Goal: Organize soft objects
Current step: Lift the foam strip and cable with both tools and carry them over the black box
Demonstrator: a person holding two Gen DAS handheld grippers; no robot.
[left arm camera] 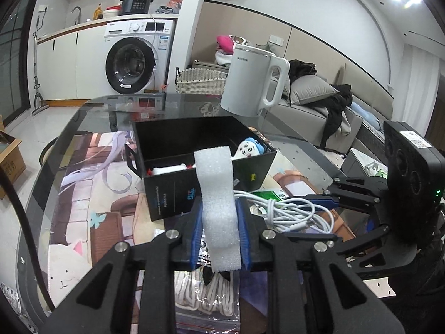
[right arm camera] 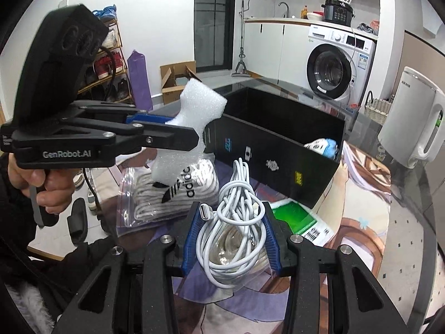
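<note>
In the left wrist view, the left gripper (left arm camera: 219, 231) has its blue-padded fingers (left arm camera: 196, 233) clamped on a white foam strip (left arm camera: 218, 192), which is pinched narrow at the grip and stands up in front of the camera above the table. Beyond it sits an open black box (left arm camera: 205, 178) on the glass table (left arm camera: 83, 128), with a blue-and-white plush toy (left arm camera: 248, 147) at its far right end and another white item low at its left end. Right of the foam lies a tangled white charging cable (left arm camera: 292, 211), with the right gripper (left arm camera: 322, 199) reaching in over it from the right; a white electric kettle (left arm camera: 254, 80) stands behind the box. Below the left gripper is a clear zip bag of white socks (left arm camera: 205, 295). In the right wrist view, the right gripper (right arm camera: 232, 222) has its fingers spread apart on either side of the white charging cable (right arm camera: 236, 222), which rests on the table in a loose bundle just in front of the black box (right arm camera: 278, 150). To the left, the left gripper (right arm camera: 192, 136), held in the person's hand (right arm camera: 47, 186), squeezes the foam strip (right arm camera: 194, 119) in the air above the bag of socks (right arm camera: 172, 189). A green-and-white packet (right arm camera: 300, 220) lies right of the cable.
</note>
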